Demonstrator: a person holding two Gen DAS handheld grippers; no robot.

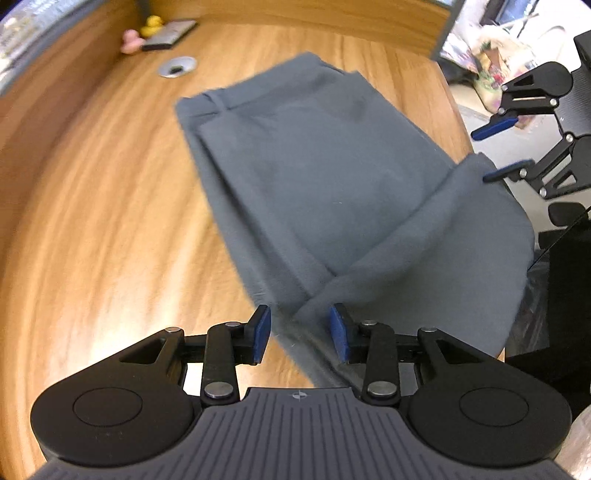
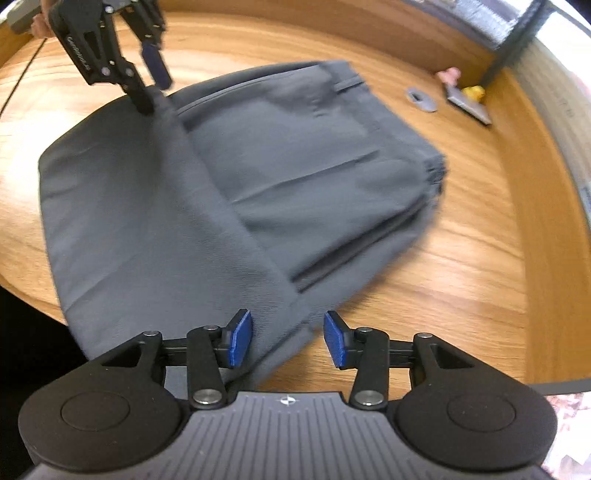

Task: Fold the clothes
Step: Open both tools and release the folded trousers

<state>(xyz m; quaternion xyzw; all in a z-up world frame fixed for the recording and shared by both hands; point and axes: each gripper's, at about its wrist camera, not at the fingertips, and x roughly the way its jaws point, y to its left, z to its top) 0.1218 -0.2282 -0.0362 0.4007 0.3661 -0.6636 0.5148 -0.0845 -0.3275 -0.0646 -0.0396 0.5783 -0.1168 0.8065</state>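
A grey pair of shorts (image 1: 325,184) lies partly folded on the wooden table (image 1: 92,221), one part hanging over the table's near edge. In the left wrist view my left gripper (image 1: 300,334) is open, its blue pads either side of a fold ridge at the cloth's near corner. My right gripper (image 1: 504,149) shows at the right, open at the cloth's other corner. In the right wrist view the shorts (image 2: 258,177) fill the middle; my right gripper (image 2: 287,339) is open over the cloth's near edge, and the left gripper (image 2: 149,79) stands at the far corner.
At the far side of the table are a round metal cable grommet (image 1: 178,66), a dark flat device (image 1: 170,35), a yellow rubber duck (image 1: 152,25) and a pink toy (image 1: 131,41). A black chair (image 1: 576,110) stands beyond the table's right edge.
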